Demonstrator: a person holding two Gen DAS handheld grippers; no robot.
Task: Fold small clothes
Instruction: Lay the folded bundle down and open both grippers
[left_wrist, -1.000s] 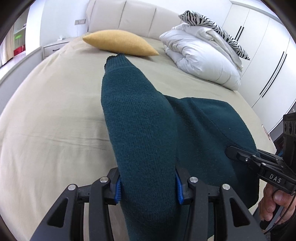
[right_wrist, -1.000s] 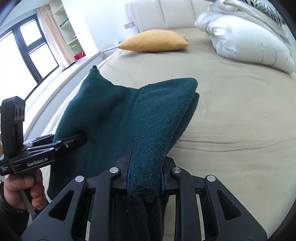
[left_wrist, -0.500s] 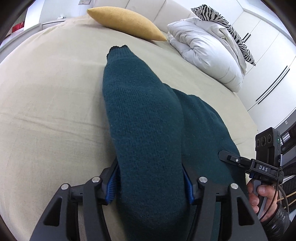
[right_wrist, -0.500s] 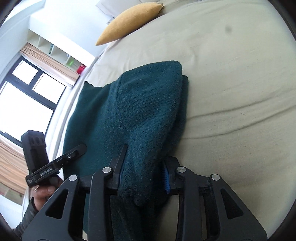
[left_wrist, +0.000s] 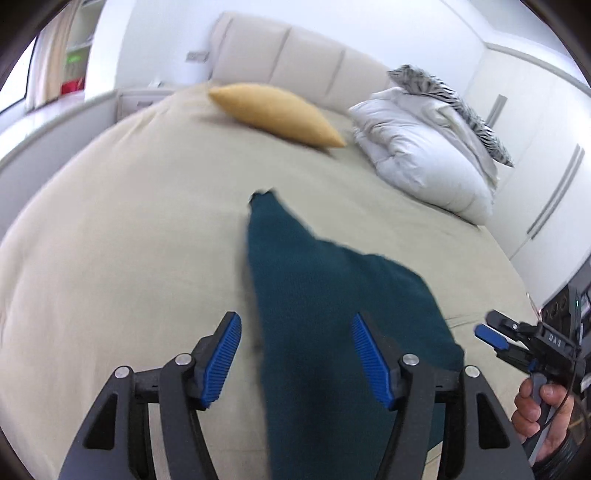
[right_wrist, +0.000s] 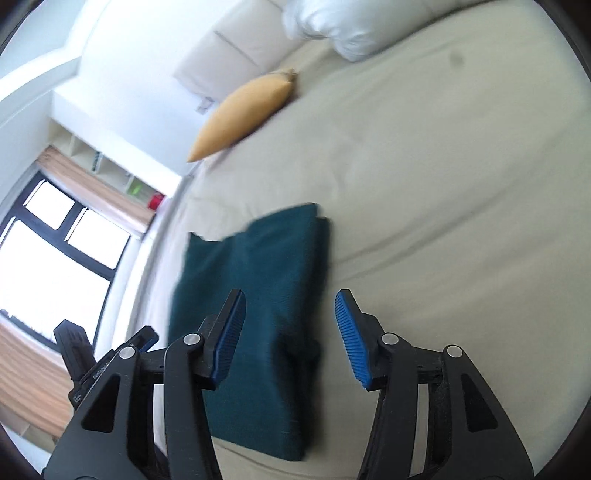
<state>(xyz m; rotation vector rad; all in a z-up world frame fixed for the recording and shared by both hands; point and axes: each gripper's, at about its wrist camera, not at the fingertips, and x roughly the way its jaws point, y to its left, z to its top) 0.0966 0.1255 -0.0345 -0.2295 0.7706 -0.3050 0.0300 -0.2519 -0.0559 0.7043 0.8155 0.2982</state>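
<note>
Both grippers, left (left_wrist: 295, 354) and right (right_wrist: 290, 332), have just opened and let go, so the green sweater (right_wrist: 258, 295) now lies folded on the bed (right_wrist: 443, 221).

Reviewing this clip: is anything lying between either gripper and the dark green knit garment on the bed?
Nothing visible. The green garment lies flat on the bed sheet, directly below the open left gripper and right gripper; the yellow cushion sits well beyond it.

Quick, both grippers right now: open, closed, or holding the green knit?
Left gripper: open, jaws just opening, pads clear of the dark green knit.
Right gripper: open, jaws just opening, knit released onto the bed.
</note>
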